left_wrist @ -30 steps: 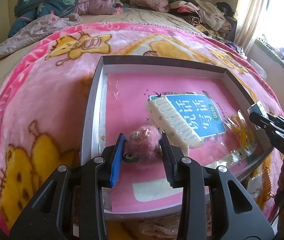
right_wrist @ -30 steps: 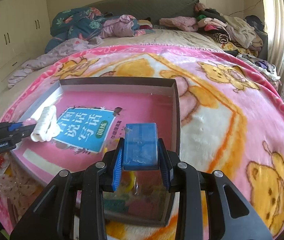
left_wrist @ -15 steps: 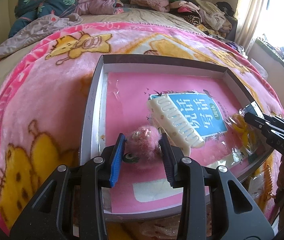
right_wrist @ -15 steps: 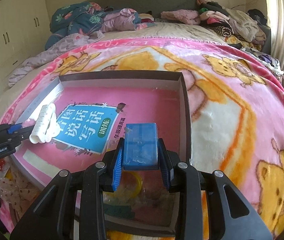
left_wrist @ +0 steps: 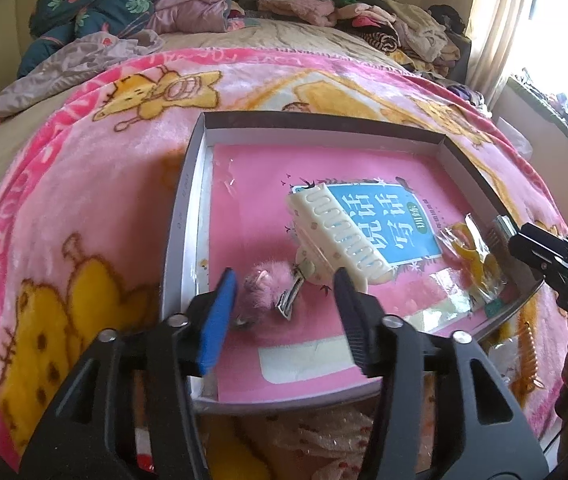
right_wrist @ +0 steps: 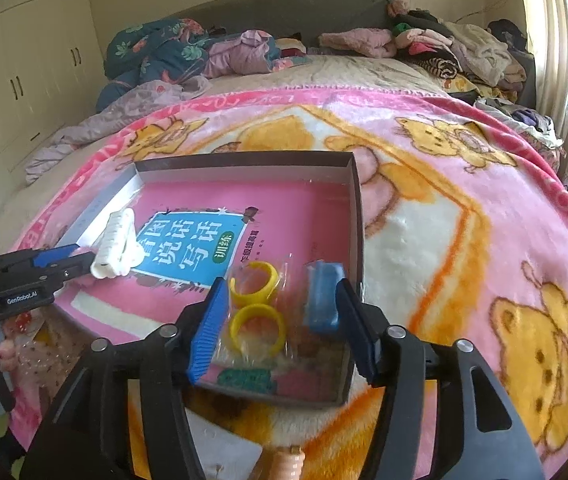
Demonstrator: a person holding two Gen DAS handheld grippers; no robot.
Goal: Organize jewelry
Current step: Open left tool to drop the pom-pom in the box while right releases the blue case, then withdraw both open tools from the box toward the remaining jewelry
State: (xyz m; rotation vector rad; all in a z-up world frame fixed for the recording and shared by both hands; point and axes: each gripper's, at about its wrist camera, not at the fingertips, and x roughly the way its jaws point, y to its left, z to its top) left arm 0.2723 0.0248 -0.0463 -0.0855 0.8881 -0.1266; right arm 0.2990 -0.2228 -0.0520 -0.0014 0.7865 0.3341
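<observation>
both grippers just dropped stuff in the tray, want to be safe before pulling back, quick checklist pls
1. Left gripper jaws opening, clear of the pink fluffy clip: ok.
2. Pink fluffy clip resting inside the tray: ok.
3. Right gripper jaws opening, clear of the blue box: ok.
4. Blue box settled flat: cannot tell, it looks blurred and tilted against the tray's right wall.
5. Yellow rings packet free of the right fingers: cannot tell, it lies close to the blue pad.
6. White claw clip undisturbed beside the left fingers: ok.

Both wrist cameras look down, close, on one tray [left_wrist: 188,200].
</observation>
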